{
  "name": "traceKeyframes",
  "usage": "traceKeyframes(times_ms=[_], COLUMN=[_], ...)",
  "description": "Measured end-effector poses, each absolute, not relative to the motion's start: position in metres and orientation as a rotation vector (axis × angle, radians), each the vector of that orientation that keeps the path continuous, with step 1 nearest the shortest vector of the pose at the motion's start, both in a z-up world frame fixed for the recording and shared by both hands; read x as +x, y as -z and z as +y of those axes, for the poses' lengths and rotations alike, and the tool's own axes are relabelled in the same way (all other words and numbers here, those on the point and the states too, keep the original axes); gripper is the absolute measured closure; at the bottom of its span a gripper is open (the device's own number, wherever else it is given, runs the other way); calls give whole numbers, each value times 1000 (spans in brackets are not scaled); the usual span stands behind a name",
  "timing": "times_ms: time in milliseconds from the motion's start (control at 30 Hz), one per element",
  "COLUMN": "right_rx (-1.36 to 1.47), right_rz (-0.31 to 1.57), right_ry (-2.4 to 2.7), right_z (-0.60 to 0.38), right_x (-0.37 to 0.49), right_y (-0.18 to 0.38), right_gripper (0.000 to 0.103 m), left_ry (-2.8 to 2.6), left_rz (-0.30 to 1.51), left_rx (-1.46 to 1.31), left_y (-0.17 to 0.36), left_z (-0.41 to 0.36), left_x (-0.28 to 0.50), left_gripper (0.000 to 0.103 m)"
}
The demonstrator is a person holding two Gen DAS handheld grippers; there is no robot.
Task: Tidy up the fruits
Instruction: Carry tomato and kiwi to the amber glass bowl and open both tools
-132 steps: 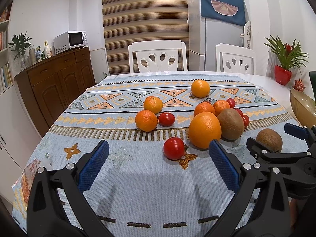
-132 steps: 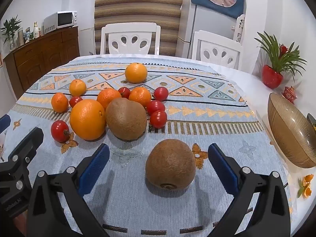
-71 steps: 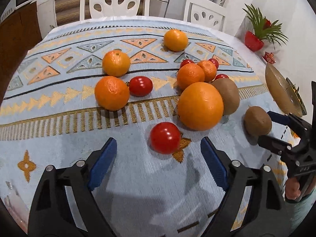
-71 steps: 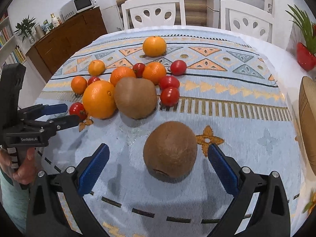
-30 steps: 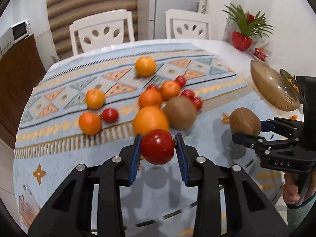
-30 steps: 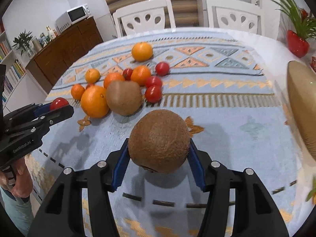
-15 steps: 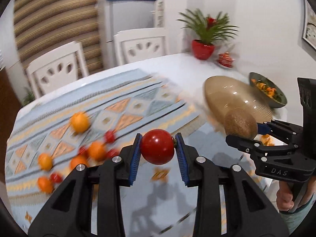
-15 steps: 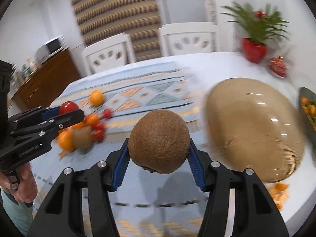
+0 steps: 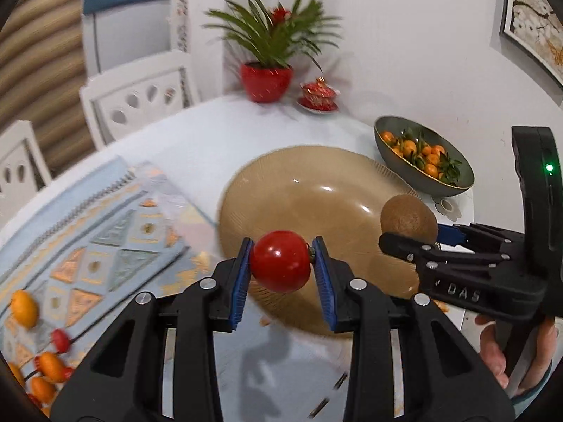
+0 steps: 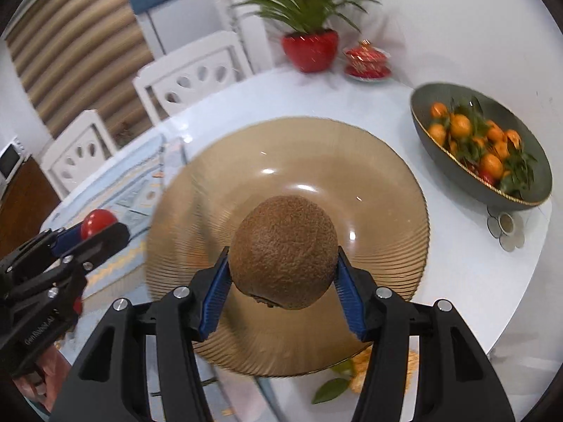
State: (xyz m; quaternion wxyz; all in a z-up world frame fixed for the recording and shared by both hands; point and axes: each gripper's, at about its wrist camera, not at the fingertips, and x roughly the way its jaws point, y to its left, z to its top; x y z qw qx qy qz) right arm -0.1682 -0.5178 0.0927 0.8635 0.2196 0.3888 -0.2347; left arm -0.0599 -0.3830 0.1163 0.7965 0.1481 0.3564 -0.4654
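Now that both tongs have swung from the fruit pile to the amber glass bowl (image 10: 387, 183), left tongs (image 9: 281, 262) grip a tomato (image 9: 280, 261) and right tongs (image 10: 283, 263) grip a kiwi (image 10: 284, 250), likely ready for release.

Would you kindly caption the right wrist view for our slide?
Right gripper holds a kiwi above the empty amber bowl.

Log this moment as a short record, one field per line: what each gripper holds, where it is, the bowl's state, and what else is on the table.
left gripper: shut on tomato, near edge of amber glass bowl
right gripper: shut on kiwi, above the bowl
amber glass bowl: no fruit visible inside
dark green bowl: holds small leafy oranges, beside amber bowl
patterned cloth: loose oranges and tomatoes, blurred
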Motion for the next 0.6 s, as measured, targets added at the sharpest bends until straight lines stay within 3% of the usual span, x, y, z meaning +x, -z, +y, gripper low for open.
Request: traceKeyframes(times_ms=[600], right_rx=[477], right_rz=[965], right_ry=[548], right_z=[-538], right_x=[-156], right_y=[-51], right_gripper=[48], left_ry=[1036], left_rz=[912], left_rx=[374], left_y=[-55], left_z=[-427], left_x=[-62], left_gripper=[67])
